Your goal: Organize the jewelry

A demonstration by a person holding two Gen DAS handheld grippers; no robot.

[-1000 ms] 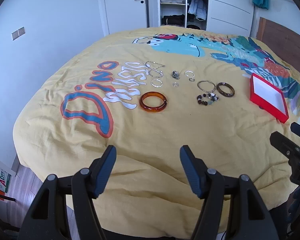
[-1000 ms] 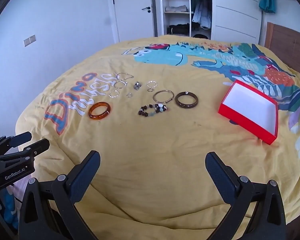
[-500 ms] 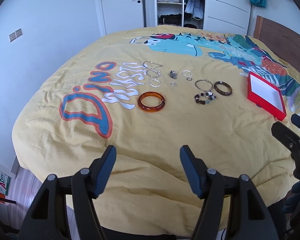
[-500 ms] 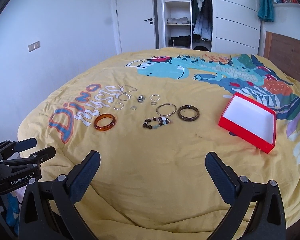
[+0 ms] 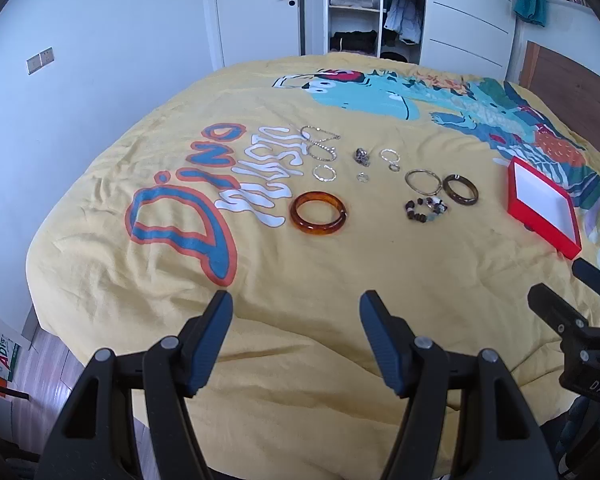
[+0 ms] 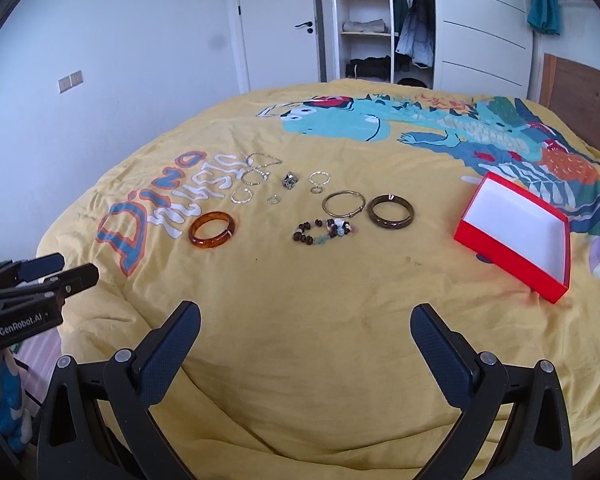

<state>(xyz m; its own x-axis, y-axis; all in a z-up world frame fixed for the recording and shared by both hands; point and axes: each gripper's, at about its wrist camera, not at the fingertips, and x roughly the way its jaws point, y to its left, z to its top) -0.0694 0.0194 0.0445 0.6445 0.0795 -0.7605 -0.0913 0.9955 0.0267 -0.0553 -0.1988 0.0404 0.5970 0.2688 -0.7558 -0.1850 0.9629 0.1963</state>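
Jewelry lies spread on a yellow bedspread: an amber bangle, a beaded bracelet, a thin gold bangle, a dark brown bangle, silver chains and small rings. An open red box with a white inside sits to the right. My left gripper and right gripper both hang open and empty above the bed's near edge, well short of the jewelry.
The bed's near edge drops to a wooden floor at the left, where a green and white carton stands. A white door, an open wardrobe and a wooden headboard lie beyond the bed.
Both grippers have pulled back and tilted up a little, so the jewelry sits lower in view and more of the room shows. Neither gripper has opened or closed.
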